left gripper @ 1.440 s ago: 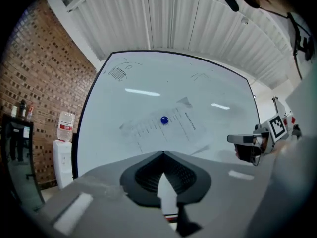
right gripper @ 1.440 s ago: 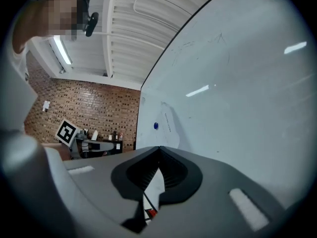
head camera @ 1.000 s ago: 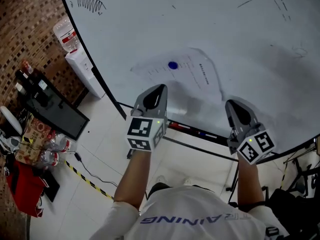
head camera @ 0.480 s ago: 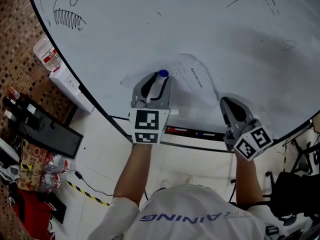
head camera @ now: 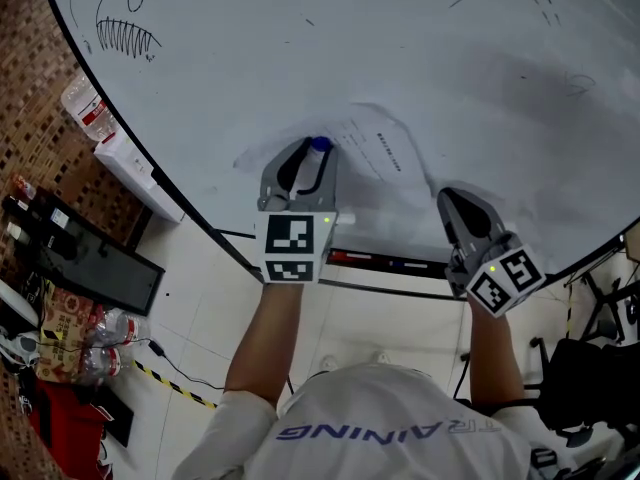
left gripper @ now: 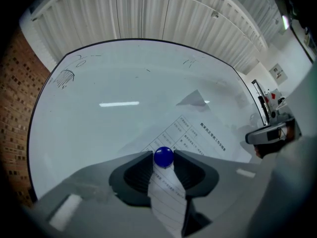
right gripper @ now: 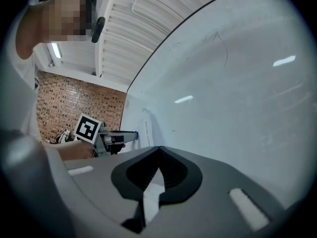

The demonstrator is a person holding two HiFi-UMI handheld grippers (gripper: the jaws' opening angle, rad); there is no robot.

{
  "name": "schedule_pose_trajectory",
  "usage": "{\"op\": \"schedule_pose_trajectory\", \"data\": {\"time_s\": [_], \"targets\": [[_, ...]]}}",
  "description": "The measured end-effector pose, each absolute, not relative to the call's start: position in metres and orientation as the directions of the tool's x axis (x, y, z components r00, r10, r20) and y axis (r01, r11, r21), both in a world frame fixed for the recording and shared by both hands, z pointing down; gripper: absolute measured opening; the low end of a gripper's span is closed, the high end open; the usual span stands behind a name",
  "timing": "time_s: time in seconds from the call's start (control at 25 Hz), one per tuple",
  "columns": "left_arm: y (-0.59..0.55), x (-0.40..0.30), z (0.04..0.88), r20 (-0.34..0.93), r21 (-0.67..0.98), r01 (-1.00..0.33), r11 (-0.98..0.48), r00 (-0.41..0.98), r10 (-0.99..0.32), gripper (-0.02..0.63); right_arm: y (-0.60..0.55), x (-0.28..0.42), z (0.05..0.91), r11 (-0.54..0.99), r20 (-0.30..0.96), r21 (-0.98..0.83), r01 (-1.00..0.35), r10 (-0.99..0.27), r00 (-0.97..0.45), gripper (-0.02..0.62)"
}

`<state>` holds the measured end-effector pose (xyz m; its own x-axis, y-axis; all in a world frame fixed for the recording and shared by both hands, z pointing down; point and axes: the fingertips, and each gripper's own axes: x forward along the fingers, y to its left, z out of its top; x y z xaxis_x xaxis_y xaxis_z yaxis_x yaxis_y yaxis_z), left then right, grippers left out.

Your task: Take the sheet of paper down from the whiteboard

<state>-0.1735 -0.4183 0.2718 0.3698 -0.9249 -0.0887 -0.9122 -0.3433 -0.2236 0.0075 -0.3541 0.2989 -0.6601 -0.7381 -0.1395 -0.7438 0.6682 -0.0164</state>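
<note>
A printed sheet of paper (head camera: 385,153) hangs on the whiteboard (head camera: 350,48), pinned by a round blue magnet (head camera: 319,145) near its left corner. My left gripper (head camera: 312,154) points at the board with its jaws spread wide. In the left gripper view the magnet (left gripper: 163,156) sits between the two tips of the left gripper (left gripper: 163,159) and touches both. At the sheet's lower right corner, my right gripper (head camera: 455,200) is shut. In the right gripper view a strip of the paper (right gripper: 151,195) is pinched between the closed jaws of the right gripper (right gripper: 158,148).
A marker tray (head camera: 385,263) runs under the board's lower edge. A white water dispenser (head camera: 125,158) stands against the brick wall at left, with a black stand (head camera: 90,258) and bottles beside it. A fish sketch (head camera: 125,33) is on the board's top left.
My left gripper rose from below the sheet to the blue magnet, and its jaws went from shut to spread around the magnet. The right gripper kept its place at the paper's corner.
</note>
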Motion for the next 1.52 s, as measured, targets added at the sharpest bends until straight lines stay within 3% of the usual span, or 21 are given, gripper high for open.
{"op": "schedule_pose_trajectory", "data": {"time_s": [0.16, 0.28, 0.32, 0.56, 0.68, 0.8, 1.52], "targets": [[-0.418, -0.175, 0.271, -0.084, -0.199, -0.912, -0.358, 0.38, -0.921, 0.132, -0.352, 0.008, 0.3, 0.684, -0.157, -0.02, -0.729, -0.722, -0.673, 0.01], [-0.419, -0.175, 0.272, -0.085, -0.191, -0.913, -0.36, 0.381, -0.921, 0.132, -0.354, -0.005, 0.31, 0.706, -0.106, 0.02, -0.708, -0.702, -0.704, 0.173], [-0.419, -0.175, 0.272, -0.086, -0.188, -0.914, -0.361, 0.381, -0.92, 0.132, -0.356, -0.009, 0.314, 0.709, -0.085, 0.035, -0.705, -0.701, -0.709, 0.176], [-0.418, -0.175, 0.272, -0.089, -0.177, -0.914, -0.365, 0.385, -0.919, 0.132, -0.373, -0.02, 0.327, 0.702, -0.041, 0.04, -0.711, -0.71, -0.703, 0.174], [-0.418, -0.174, 0.272, -0.088, -0.176, -0.912, -0.37, 0.389, -0.917, 0.132, -0.376, -0.016, 0.323, 0.682, -0.065, 0.039, -0.73, -0.727, -0.683, 0.044], [-0.419, -0.175, 0.272, -0.089, -0.176, -0.911, -0.372, 0.391, -0.916, 0.132, -0.376, -0.015, 0.323, 0.678, -0.069, 0.039, -0.734, -0.731, -0.678, 0.011], [-0.387, -0.197, 0.308, -0.064, -0.035, -0.912, -0.408, 0.41, -0.91, 0.132, -0.351, 0.022, 0.337, 0.636, -0.018, 0.039, -0.771, -0.771, -0.637, 0.008]]}}
